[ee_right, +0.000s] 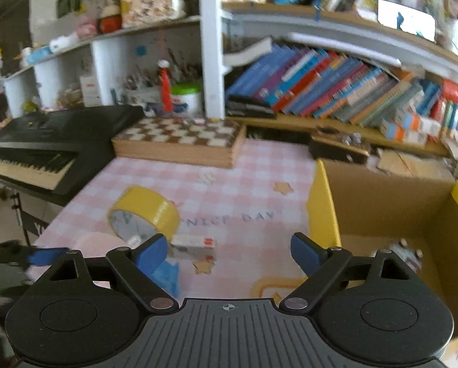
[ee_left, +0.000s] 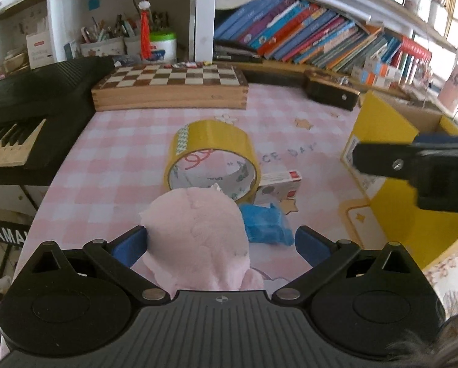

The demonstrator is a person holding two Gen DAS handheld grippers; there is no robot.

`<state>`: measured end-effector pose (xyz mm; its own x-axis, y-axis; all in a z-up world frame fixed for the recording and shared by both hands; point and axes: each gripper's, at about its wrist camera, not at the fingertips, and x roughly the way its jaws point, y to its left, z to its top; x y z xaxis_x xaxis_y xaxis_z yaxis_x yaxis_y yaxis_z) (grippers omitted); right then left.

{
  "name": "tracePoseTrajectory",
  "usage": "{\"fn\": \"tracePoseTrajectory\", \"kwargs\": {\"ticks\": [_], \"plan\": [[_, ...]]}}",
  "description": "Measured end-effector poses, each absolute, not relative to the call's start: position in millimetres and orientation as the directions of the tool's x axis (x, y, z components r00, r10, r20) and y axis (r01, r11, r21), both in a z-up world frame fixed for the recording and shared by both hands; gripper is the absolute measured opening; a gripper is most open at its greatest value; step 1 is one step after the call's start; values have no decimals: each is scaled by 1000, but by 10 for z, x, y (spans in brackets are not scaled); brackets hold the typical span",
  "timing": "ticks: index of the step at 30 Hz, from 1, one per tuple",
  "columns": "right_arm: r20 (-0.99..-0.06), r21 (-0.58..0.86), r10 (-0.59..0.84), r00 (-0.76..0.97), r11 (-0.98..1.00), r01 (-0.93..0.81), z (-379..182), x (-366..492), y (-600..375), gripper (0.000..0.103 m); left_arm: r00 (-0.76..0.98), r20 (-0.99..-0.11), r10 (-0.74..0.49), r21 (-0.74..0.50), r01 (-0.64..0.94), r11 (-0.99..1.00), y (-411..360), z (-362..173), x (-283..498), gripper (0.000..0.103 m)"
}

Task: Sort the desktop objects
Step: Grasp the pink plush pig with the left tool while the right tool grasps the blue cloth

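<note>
Pink-checked table [ee_left: 112, 159] reads "NICE DAY"; keyboard [ee_left: 5, 234] "YAMA…". Left gripper [ee_left: 221, 240] spread around pink plush [ee_left: 195, 230]; right gripper [ee_right: 229, 253] spread, empty.

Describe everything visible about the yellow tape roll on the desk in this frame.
The yellow tape roll is a wide ring of glossy packing tape with a printed paper core. It stands on its edge on the pink checked tablecloth, its open side facing the left camera. A small white box lies against its lower right side. The pink plush toy covers its lower rim in the left view; contact is unclear. Neither gripper touches it.
</note>
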<state>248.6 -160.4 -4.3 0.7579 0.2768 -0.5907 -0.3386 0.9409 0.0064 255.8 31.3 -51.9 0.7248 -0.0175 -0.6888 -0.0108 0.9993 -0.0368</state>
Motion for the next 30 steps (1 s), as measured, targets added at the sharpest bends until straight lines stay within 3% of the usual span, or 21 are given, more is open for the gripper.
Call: {"fn": "tracePoseTrajectory", "kwargs": {"ticks": [4,6,7,15,21,29,30], "plan": [[-594,6,320,738,919,-394,-59,2485,-1513,90,718,-696,7,-7,-18,1000,303,-606,2672,100],[-602,14,336,725,911,-411,-82,2508,-1479,90,717,-697,10,-3,-17,1000,332,-636,2690,83],[-607,19,344,717,908,-419,-96,2525,-1460,90,716,-697,20,11,-17,1000,345,-645,2694,68],[-595,8,379,709,884,-467,-196,2581,-1317,90,778,-625,65,-95,-158,983,799,-289,2321,64],[-689,-63,361,629,835,-547,-591,2723,-1053,88,784,-611,109,-220,-300,928,1118,-131,1952,64],[-766,17,353,538,847,-531,-948,2938,-953,54,772,-629,91,-284,-336,898,1095,-163,1782,64],[-762,19,362,537,842,-539,-944,2924,-955,44,771,-630,91,-279,-335,900,1082,-161,1771,64]]}}
